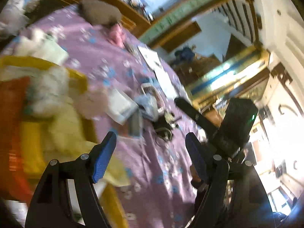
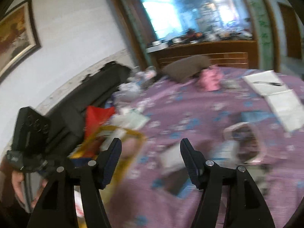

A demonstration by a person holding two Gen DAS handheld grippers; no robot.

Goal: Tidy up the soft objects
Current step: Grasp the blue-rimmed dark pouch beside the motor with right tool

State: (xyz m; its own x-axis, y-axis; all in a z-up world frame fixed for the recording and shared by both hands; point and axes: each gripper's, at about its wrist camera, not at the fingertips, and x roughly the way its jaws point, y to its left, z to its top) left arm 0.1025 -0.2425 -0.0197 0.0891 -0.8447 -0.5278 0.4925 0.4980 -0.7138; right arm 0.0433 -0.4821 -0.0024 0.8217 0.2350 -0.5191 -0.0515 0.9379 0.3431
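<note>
In the left wrist view my left gripper (image 1: 152, 152) stands open over the purple flowered bedsheet (image 1: 117, 60), with nothing between its blue pads (image 1: 104, 157). To its left a yellow bin (image 1: 76, 76) holds a white fluffy toy (image 1: 51, 87) and a pale yellow soft thing (image 1: 64, 129). In the right wrist view my right gripper (image 2: 151, 152) is also open and empty above the sheet (image 2: 190, 110), with the yellow bin (image 2: 133, 134) just left of its fingers. A pink soft item (image 2: 210, 79) and a brown pillow (image 2: 186, 66) lie at the far end. Everything is motion-blurred.
White papers (image 2: 266, 83) lie on the bed's right side and a pink-rimmed pouch (image 2: 245, 142) with small clutter sits near the right gripper. A red bag (image 2: 96, 117) and dark headboard (image 2: 91, 87) are beside the bin. A wooden dresser (image 2: 205, 51) stands behind the bed.
</note>
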